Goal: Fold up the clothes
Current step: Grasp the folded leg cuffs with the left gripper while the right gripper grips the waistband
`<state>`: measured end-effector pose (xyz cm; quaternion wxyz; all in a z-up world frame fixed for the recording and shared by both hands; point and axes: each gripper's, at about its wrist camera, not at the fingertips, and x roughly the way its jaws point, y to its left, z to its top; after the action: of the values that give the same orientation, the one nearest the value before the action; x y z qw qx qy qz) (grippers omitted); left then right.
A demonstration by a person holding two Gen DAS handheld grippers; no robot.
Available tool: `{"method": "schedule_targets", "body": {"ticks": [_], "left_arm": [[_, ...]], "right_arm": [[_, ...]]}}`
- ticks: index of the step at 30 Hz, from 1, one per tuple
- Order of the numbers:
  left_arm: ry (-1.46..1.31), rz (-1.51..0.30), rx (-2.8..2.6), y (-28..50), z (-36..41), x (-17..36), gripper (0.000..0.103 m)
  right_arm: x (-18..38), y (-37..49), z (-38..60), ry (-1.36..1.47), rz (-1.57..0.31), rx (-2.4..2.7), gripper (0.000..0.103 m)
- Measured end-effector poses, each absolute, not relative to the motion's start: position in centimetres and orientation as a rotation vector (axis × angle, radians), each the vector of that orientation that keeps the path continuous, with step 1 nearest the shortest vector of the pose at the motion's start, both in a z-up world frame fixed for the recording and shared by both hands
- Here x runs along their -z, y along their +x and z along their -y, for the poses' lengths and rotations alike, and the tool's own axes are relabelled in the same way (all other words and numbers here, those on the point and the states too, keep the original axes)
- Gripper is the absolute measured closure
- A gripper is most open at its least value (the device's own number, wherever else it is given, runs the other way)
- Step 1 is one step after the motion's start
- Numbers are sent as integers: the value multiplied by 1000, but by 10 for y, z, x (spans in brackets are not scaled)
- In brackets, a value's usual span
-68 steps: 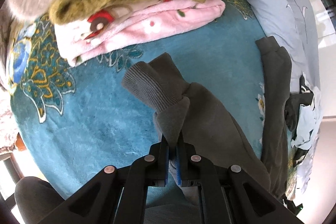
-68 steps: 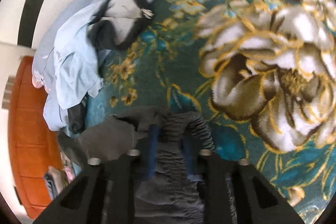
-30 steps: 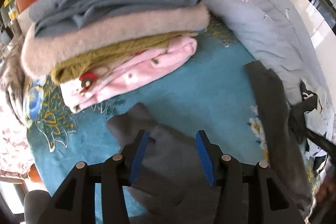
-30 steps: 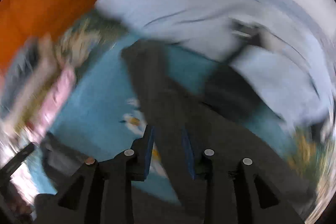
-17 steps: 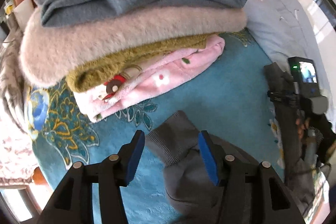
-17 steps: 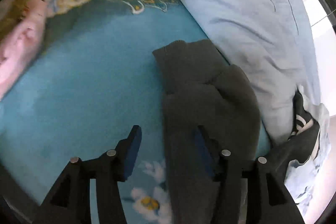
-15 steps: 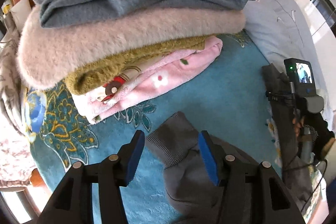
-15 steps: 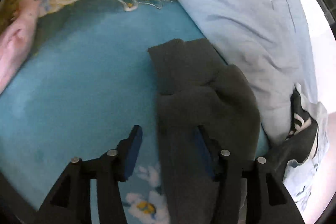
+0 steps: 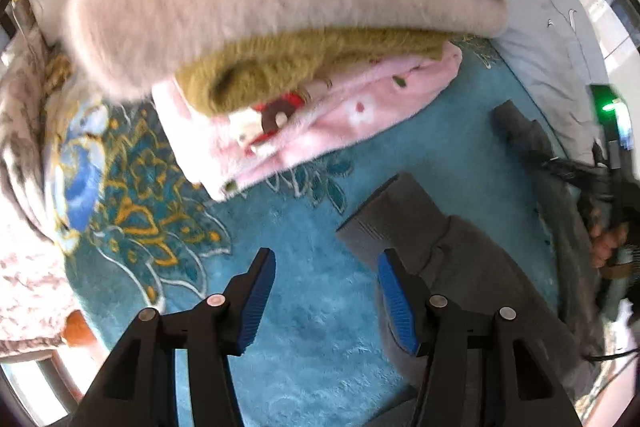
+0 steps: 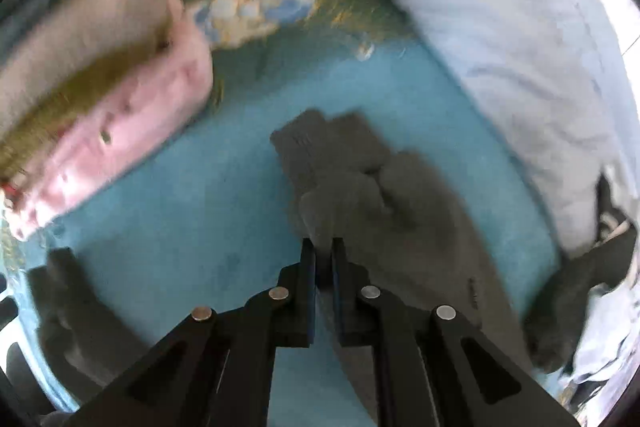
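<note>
The left tool (image 9: 326,277) stands wide open over the teal blanket (image 9: 304,339), holding nothing. Its right blue pad (image 9: 394,297) sits just at the ribbed cuff (image 9: 384,223) of the grey trousers (image 9: 476,267), which lie spread on the blanket toward the right. Beyond the tool is a stack of folded clothes (image 9: 280,39): a pink fleece at the bottom, then an olive piece, a beige fluffy one and a grey-blue one on top.

The right tool (image 10: 324,259) is closed to a narrow gap, pinching a fold of the trousers (image 10: 384,203) near the other leg's cuff (image 10: 320,139). That leg lies on the blanket (image 10: 224,211), between the stack (image 10: 104,99) on the left and a pale blue quilt (image 10: 520,59) on the right. The right-wrist view is blurred, so fine detail of the grip is unclear.
</note>
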<state>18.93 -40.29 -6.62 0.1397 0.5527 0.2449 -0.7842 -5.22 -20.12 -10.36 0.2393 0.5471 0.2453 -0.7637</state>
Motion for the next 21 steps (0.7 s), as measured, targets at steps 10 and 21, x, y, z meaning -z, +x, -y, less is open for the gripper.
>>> {"method": "schedule_targets", "body": {"ticks": [10, 21], "left_arm": [[1676, -997, 2272, 204, 408, 87, 45], [1989, -1253, 2265, 184, 381, 128, 45]], "right_arm": [[34, -40, 172, 1430, -429, 2130, 47], [-12, 134, -120, 1580, 97, 2457, 34]]}}
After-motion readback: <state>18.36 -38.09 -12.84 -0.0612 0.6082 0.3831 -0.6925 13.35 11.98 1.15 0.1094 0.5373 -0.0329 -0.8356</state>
